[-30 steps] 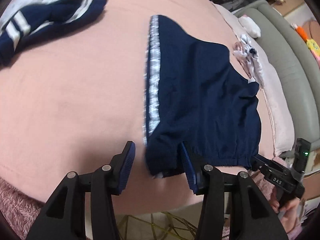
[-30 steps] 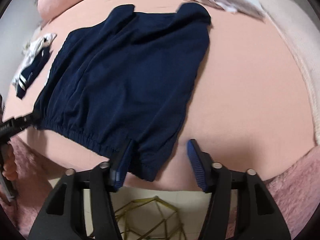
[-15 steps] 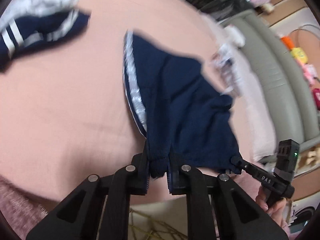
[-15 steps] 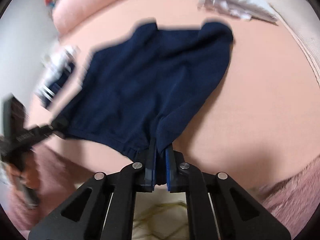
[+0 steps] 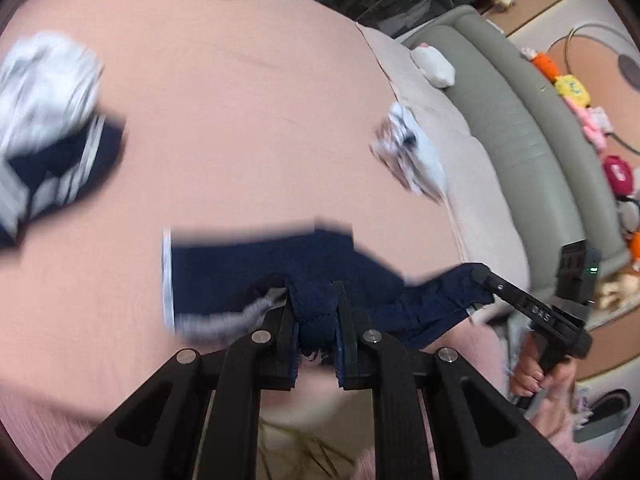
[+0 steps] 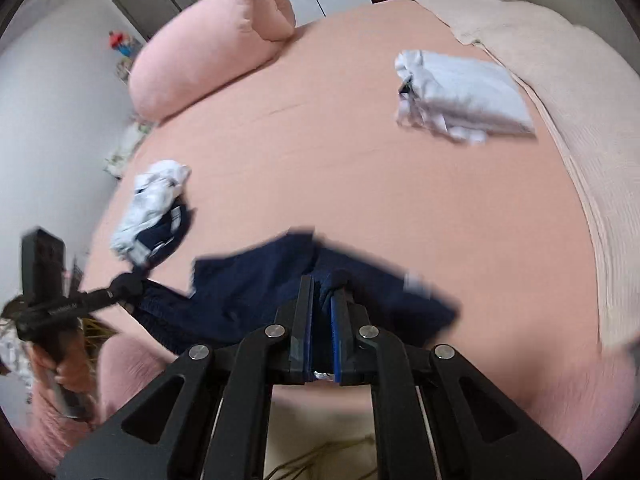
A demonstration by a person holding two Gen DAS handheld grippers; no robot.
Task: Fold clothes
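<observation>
Pink bedsheet [image 6: 360,168], grey sofa [image 5: 532,152] beside.

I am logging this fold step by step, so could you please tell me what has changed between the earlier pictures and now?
A second ago both grippers stood open at the waistband of the navy blue shorts, which lay flat. Now the left gripper and right gripper are shut on it, and the shorts have been lifted and bunched up. The folded white garment, the crumpled white and navy clothes and the pink sheet stayed as they were.
</observation>
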